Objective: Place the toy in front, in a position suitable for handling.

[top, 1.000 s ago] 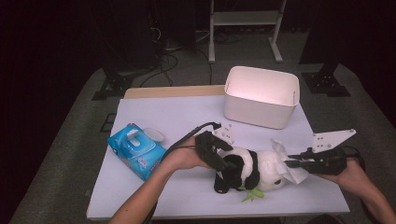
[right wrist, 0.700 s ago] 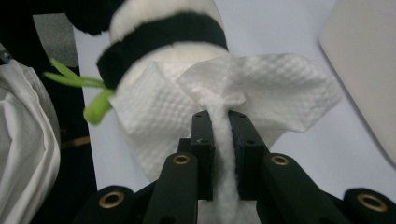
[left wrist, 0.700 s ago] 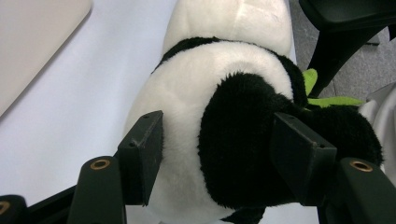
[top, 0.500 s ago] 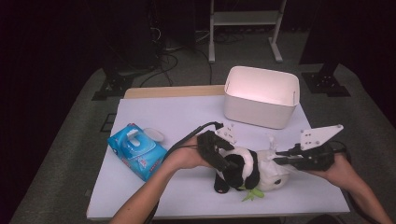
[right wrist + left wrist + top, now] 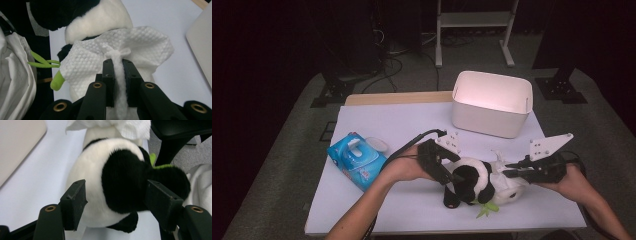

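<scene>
Down near the front edge of the white table [image 5: 412, 120], a plush panda [image 5: 472, 182] lies on its side, right of the middle. A white textured wipe [image 5: 117, 57] is draped over its head end, and green leaf pieces [image 5: 487, 207] poke out beneath it toward the front edge.

From the left, the left gripper [image 5: 447, 172] straddles the panda's black-and-white body; its jaws stand well apart on either flank and have just been opening a little, the pads beside the fur rather than squeezing it. From the right, the right gripper [image 5: 512, 172] is pinched tight on a twisted tail of the wipe, which runs straight down between its narrow jaws.

Around them, a blue pack of wet wipes [image 5: 357, 160] sits by the left edge, well apart from the panda. A white bin [image 5: 492, 102] stands at the far right corner, behind both hands, with a wooden board [image 5: 397, 97] along the far edge beside it.
</scene>
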A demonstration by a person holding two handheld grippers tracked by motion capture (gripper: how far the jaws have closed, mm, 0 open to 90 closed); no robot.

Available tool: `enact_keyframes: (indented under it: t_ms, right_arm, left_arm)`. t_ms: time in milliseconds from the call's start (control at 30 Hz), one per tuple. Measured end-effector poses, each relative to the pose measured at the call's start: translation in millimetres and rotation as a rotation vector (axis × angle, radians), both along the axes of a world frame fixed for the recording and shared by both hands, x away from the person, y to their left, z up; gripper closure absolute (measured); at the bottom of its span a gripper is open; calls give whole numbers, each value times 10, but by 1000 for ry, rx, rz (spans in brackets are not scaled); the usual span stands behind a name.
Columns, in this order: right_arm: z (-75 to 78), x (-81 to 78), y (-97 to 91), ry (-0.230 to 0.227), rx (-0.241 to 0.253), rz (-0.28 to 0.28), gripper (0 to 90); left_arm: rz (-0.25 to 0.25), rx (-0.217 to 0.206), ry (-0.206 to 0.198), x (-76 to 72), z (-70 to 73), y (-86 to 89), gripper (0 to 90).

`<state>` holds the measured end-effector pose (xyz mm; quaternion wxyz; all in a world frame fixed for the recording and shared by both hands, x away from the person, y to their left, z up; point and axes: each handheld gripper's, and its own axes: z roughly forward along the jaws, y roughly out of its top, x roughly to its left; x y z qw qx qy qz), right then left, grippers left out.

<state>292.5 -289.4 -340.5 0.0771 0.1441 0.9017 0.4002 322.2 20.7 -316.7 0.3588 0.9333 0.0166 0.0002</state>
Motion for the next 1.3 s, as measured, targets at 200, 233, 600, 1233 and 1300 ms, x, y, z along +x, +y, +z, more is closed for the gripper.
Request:
enact_keyframes:
  t_ms: [200, 233, 600, 1233, 1300]
  right_arm:
    - [1, -9, 3, 6, 28, -1, 809]
    - [21, -7, 43, -5, 27, 4, 809]
    - [86, 90, 565, 10, -3, 131, 809]
    - [250, 191, 969, -5, -68, 200, 808]
    - [250, 187, 889, -5, -70, 181, 807]
  left_arm:
    - [16, 19, -15, 2, -144, -44, 317]
    - [19, 13, -11, 10, -157, -42, 320]
    - [26, 1, -16, -8, -204, -32, 321]
    - [25, -10, -25, -28, -217, -19, 320]
    - [25, -9, -25, -29, -216, -19, 319]
